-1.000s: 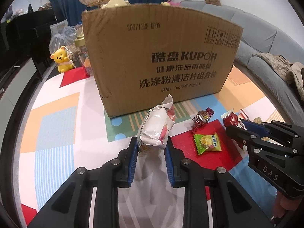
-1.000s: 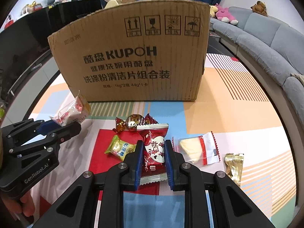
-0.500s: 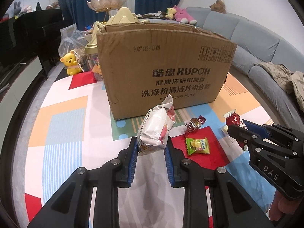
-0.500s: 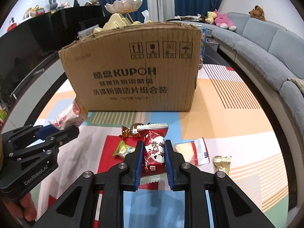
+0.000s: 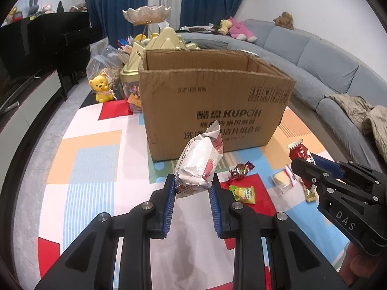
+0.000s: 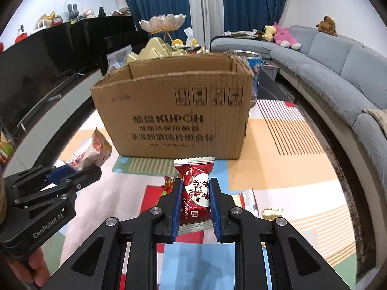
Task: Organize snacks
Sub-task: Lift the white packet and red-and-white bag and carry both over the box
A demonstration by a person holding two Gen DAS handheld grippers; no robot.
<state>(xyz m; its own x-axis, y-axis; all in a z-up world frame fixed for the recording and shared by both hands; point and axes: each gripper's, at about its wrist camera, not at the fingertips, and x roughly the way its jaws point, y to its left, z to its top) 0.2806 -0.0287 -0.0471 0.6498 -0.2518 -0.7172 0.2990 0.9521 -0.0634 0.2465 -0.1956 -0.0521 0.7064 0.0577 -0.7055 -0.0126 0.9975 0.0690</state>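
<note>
A: Grippers, two. State?
B: Left gripper (image 5: 192,188): pads pinched on one white snack packet (image 5: 199,166), held above the mat. Right gripper (image 6: 194,198): pads pinched on one red snack packet (image 6: 196,191), also clear of the mat.
A: Receptacle?
B: One cardboard box (image 5: 215,106), top open, standing mid-mat (image 5: 92,159) beyond both grippers.
A: Loose stock on the mat?
B: Four pieces near the box's front edge: one red twist-wrapped candy (image 5: 240,170), one green packet (image 5: 243,193), one clear packet with a yellow cake (image 5: 281,180), one gold packet (image 6: 272,212).
A: Free room?
B: The mat's left half lies bare; the sofa (image 6: 338,77) borders the right edge.
</note>
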